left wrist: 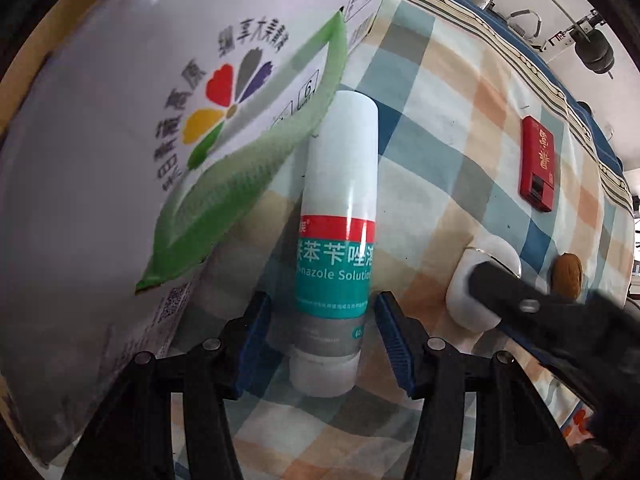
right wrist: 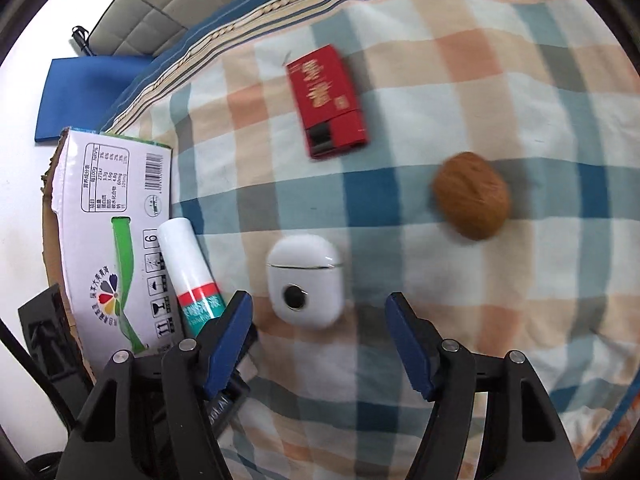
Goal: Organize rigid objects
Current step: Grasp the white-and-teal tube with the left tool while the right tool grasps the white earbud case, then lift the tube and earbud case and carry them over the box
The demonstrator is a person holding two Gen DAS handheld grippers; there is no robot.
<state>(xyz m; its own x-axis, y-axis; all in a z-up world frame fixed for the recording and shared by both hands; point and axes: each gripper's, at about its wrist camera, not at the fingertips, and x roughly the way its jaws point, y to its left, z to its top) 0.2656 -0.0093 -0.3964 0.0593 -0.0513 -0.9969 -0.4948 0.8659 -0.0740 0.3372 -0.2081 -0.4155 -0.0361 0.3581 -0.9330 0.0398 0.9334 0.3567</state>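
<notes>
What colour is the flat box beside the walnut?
Red box, clearest in the right wrist view.

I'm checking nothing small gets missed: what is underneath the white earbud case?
Only the checked cloth shows around the white earbud case, which lies flat on it. The patch directly beneath is covered by the case, so anything there cannot be seen.

In the right wrist view, a white printed cardboard carton (right wrist: 116, 240) stands at the left edge on the checked cloth (right wrist: 480, 92). A white plastic bottle (right wrist: 188, 272) lies against its right side. A white earbud case (right wrist: 304, 280) sits lower centre, a red flat box (right wrist: 328, 100) above it, and a brown walnut (right wrist: 472, 196) to the right.
</notes>
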